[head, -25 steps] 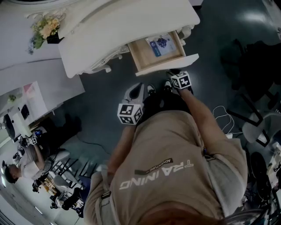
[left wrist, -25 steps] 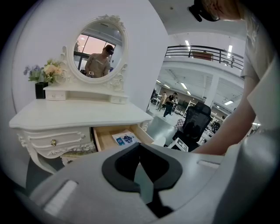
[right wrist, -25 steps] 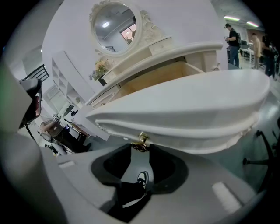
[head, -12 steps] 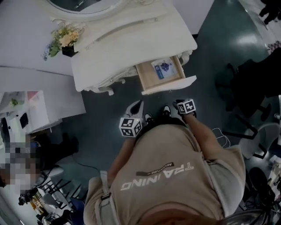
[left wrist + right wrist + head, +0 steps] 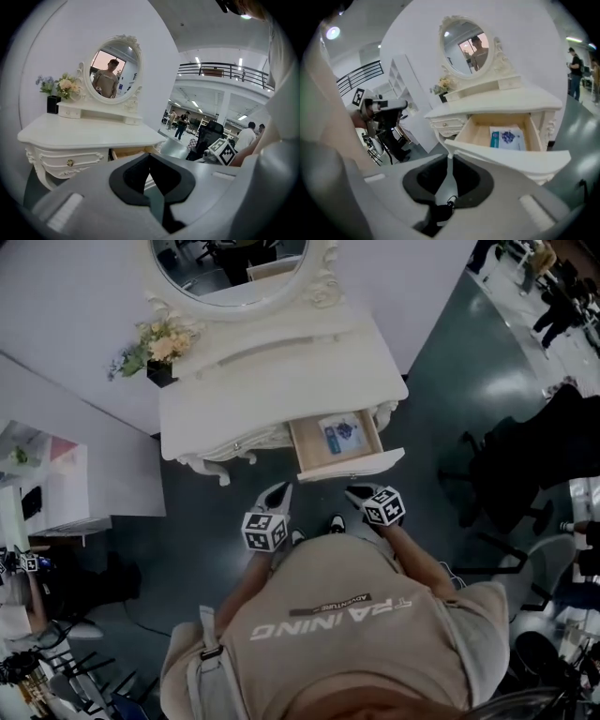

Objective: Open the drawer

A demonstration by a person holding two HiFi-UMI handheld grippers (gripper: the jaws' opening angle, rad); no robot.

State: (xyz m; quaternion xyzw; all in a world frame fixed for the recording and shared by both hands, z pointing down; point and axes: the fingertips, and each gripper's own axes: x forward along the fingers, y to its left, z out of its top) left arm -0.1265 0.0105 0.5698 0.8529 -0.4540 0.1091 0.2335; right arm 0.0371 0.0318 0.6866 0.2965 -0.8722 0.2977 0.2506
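The white dressing table has its right drawer pulled out, with a blue and white packet lying inside. My right gripper hangs just short of the drawer front, apart from it. Its jaws are closing, almost together, with nothing between them. In the right gripper view, this gripper points at the open drawer and the packet. Left of the drawer and back from the table, my left gripper is shut and holds nothing. In the left gripper view, the drawer shows beyond the left gripper.
An oval mirror and a flower vase stand at the table's back. A second drawer with a brass knob stays shut. A white cabinet is at the left, dark chairs at the right.
My right gripper has come away from the drawer front and risen. The left gripper has moved a little. The table now sits farther off in the head view, with the mirror in sight.
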